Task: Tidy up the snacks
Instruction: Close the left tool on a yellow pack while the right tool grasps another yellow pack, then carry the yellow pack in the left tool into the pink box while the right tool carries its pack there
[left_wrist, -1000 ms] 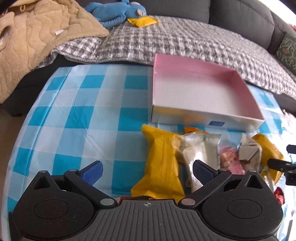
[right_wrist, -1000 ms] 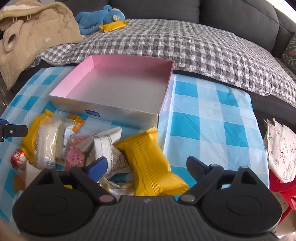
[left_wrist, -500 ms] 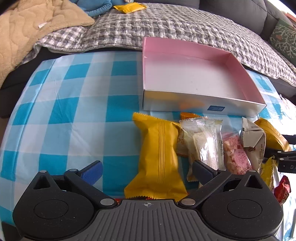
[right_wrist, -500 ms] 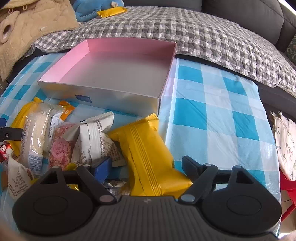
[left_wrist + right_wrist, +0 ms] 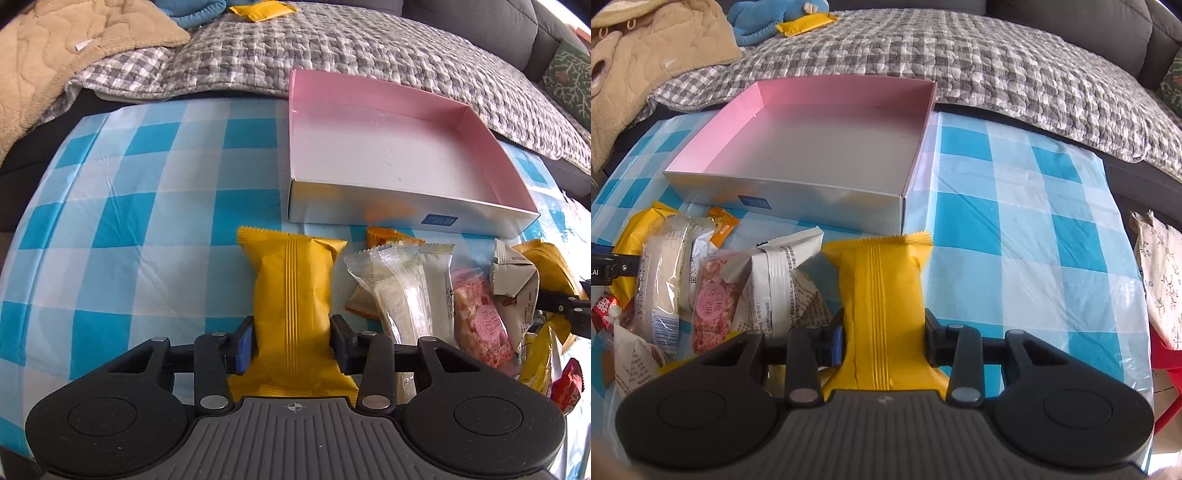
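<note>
Lifting comes next, I judge: raise both packets level so neither drags the pile beside it. Box, pink-walled, sits far on the checked cloth, nothing inside. Left gripper, jaws just closed, pinches the left yellow packet; right gripper likewise clamps the right yellow packet near the box's corner.

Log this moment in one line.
left tongs: just closed on left yellow packet | right tongs: just closed on right yellow packet | pink box: empty
</note>
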Action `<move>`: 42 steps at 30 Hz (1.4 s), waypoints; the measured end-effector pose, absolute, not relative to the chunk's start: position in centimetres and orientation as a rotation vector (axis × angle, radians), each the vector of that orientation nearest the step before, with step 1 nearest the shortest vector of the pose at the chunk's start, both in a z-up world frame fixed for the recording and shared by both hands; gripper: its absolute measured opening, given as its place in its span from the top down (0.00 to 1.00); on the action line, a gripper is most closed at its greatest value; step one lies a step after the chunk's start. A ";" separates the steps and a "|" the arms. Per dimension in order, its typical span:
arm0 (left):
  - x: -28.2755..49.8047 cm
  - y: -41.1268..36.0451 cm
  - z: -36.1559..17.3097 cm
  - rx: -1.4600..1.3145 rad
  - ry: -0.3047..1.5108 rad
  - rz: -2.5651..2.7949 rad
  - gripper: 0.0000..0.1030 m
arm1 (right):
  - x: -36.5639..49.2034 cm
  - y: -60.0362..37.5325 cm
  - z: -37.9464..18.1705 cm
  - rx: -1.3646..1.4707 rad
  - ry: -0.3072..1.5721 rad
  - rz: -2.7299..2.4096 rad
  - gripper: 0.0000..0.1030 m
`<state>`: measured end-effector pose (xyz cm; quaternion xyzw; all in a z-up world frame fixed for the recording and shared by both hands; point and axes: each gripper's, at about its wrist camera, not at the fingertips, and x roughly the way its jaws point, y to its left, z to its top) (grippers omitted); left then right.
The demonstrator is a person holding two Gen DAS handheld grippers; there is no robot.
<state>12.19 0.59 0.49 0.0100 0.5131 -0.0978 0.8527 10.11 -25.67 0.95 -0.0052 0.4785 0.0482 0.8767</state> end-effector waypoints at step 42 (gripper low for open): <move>21.3 -4.3 2.7 -0.080 0.884 -0.185 0.62 | 16.9 -23.7 2.1 0.189 0.783 0.018 0.65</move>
